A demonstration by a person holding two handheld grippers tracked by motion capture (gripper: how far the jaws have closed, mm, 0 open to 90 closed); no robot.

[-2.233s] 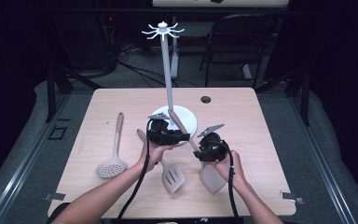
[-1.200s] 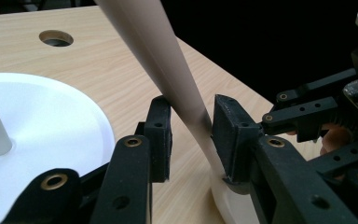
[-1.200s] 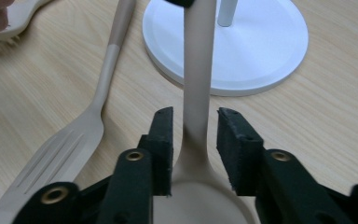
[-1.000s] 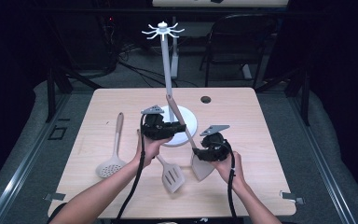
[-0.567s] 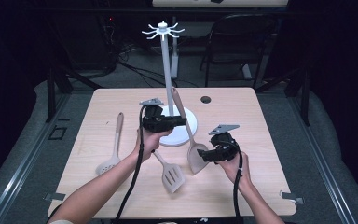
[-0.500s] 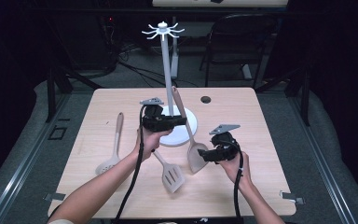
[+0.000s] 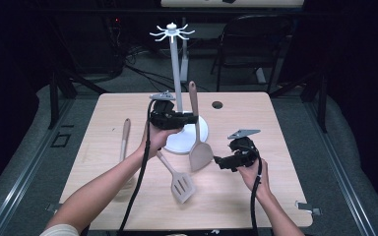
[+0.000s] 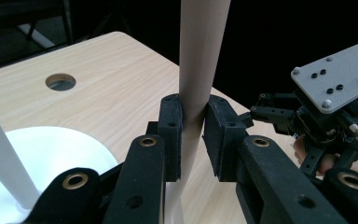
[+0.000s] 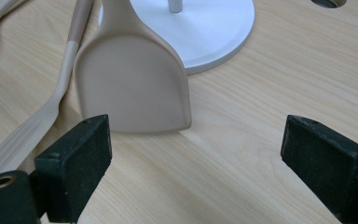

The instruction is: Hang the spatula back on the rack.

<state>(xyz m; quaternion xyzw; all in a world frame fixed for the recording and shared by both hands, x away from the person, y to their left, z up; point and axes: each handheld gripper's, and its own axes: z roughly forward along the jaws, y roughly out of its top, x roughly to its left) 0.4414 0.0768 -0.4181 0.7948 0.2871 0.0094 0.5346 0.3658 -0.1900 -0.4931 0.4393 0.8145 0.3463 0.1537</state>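
Observation:
A beige solid spatula [image 7: 200,155] stands nearly upright, its blade low over the table beside the white rack base [image 7: 203,131]. My left gripper [image 7: 194,118] is shut on its handle [image 8: 200,46], the pads pressing both sides partway up. My right gripper [image 7: 217,161] is just right of the blade [image 9: 130,84]. Its jaws have just been opening and now stand wide apart [image 9: 196,144], with only bare table between them. The rack's white pole [image 7: 175,64] rises behind the left gripper to a ring of hooks.
A slotted spatula [image 7: 179,183] lies on the table below the rack base, seen again in the right gripper view [image 9: 32,126]. A third wooden-handled utensil [image 7: 125,135] lies at the left. A cable hole [image 7: 217,104] is in the tabletop at the back. A chair [image 7: 256,44] stands beyond the table.
The left gripper has risen and brought the spatula from a slant to nearly upright. The right gripper has let go of the blade, opened and drawn away to the right.

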